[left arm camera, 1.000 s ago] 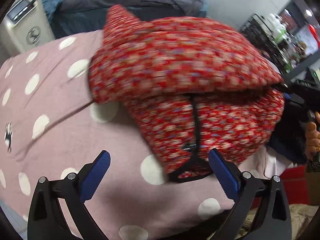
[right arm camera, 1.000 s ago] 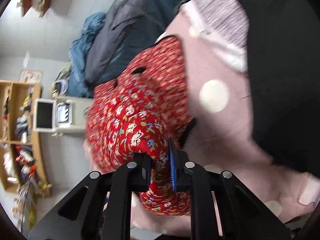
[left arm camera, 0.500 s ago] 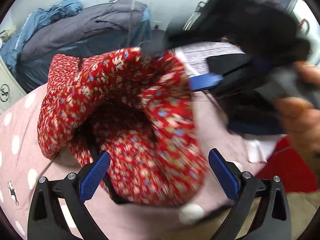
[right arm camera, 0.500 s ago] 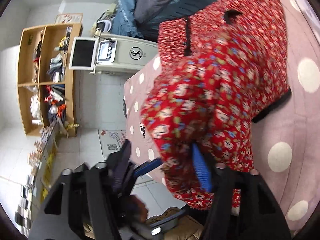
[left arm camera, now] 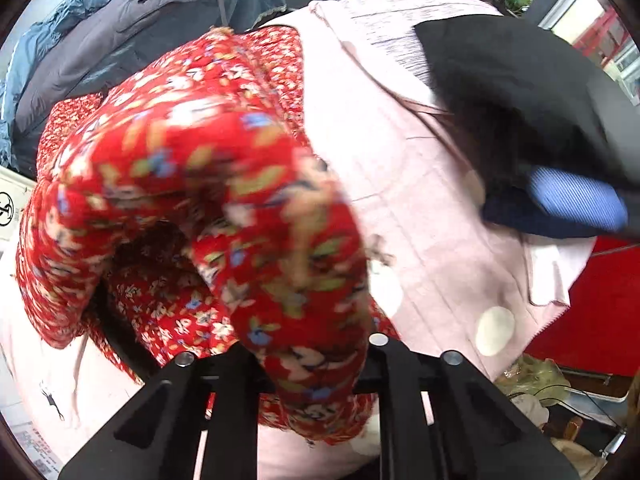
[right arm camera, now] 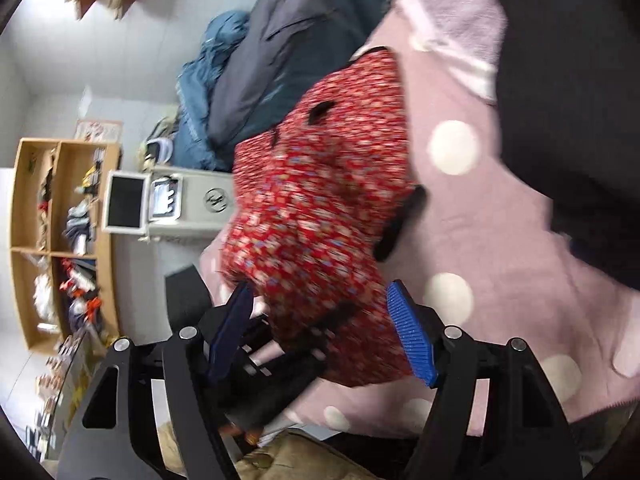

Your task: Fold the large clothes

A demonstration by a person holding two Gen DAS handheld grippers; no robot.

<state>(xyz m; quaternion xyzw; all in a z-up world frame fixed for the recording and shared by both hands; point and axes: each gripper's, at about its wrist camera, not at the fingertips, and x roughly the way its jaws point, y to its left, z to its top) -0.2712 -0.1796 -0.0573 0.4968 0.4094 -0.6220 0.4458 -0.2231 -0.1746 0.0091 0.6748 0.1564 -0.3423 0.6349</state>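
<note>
A red floral garment (left arm camera: 192,184) with black trim lies bunched on a pink sheet with white dots (left arm camera: 400,208). My left gripper (left arm camera: 308,364) is shut on a fold of the red garment, which bulges over and hides the pads. In the right wrist view the same garment (right arm camera: 328,208) lies in front of my right gripper (right arm camera: 324,332), which is open, its blue pads (right arm camera: 412,340) on either side of the cloth's near edge. The right gripper's blue pad also shows at the right of the left wrist view (left arm camera: 576,204).
A black garment (left arm camera: 520,92) and a grey-pink one (left arm camera: 392,16) lie at the far right of the bed. Dark grey and blue bedding (right arm camera: 272,64) is piled behind. A grey machine (right arm camera: 188,208) and wooden shelves (right arm camera: 52,240) stand beside the bed.
My left gripper went from open to shut on the red garment's fold. My right gripper let go of the garment and opened wide.
</note>
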